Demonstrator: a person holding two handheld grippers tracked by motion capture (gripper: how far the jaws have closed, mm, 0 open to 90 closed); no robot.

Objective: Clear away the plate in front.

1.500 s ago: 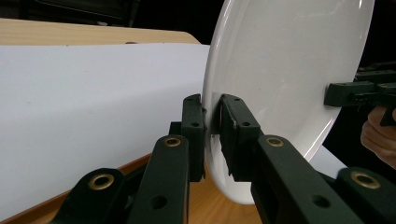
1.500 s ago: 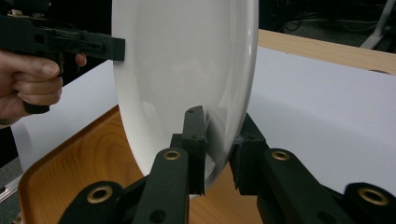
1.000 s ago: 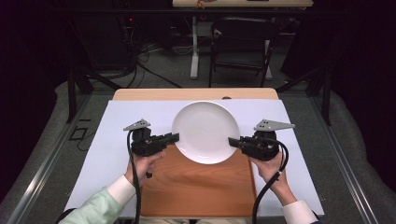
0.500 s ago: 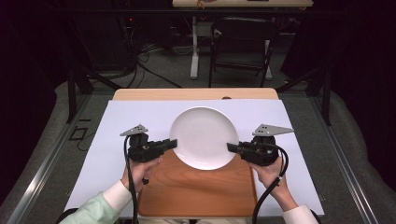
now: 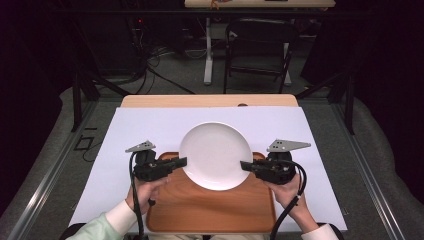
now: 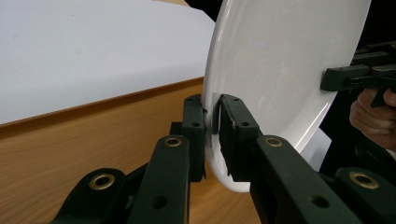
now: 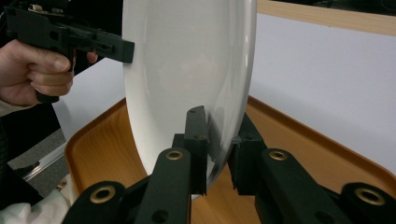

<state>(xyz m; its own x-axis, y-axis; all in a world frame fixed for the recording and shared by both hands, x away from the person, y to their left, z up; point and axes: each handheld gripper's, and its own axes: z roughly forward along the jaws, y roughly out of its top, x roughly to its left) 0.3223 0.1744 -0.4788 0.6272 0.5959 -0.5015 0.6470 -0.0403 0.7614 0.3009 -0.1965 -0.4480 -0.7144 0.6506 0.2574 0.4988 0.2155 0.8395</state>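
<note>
A round white plate [image 5: 215,154] is held level above a wooden tray [image 5: 210,207], gripped at both sides. My left gripper [image 5: 181,162] is shut on the plate's left rim, and the rim [image 6: 212,112] sits pinched between its jaws in the left gripper view. My right gripper [image 5: 245,165] is shut on the plate's right rim, where the plate [image 7: 187,70] fills the gap between the black jaws. The tray [image 7: 322,149] lies below and beyond the plate. Each gripper view also shows the opposite hand and its gripper [image 7: 70,39] clamped on the far rim.
The tray rests on a white sheet [image 5: 140,127] covering a wooden table [image 5: 210,100]. Behind the table stand a dark chair [image 5: 260,45] and cables on the floor. Metal rails [image 5: 45,180] run along both sides.
The plate and both grippers have moved toward the person, from over the white sheet to above the tray. Both grips stay the same.
</note>
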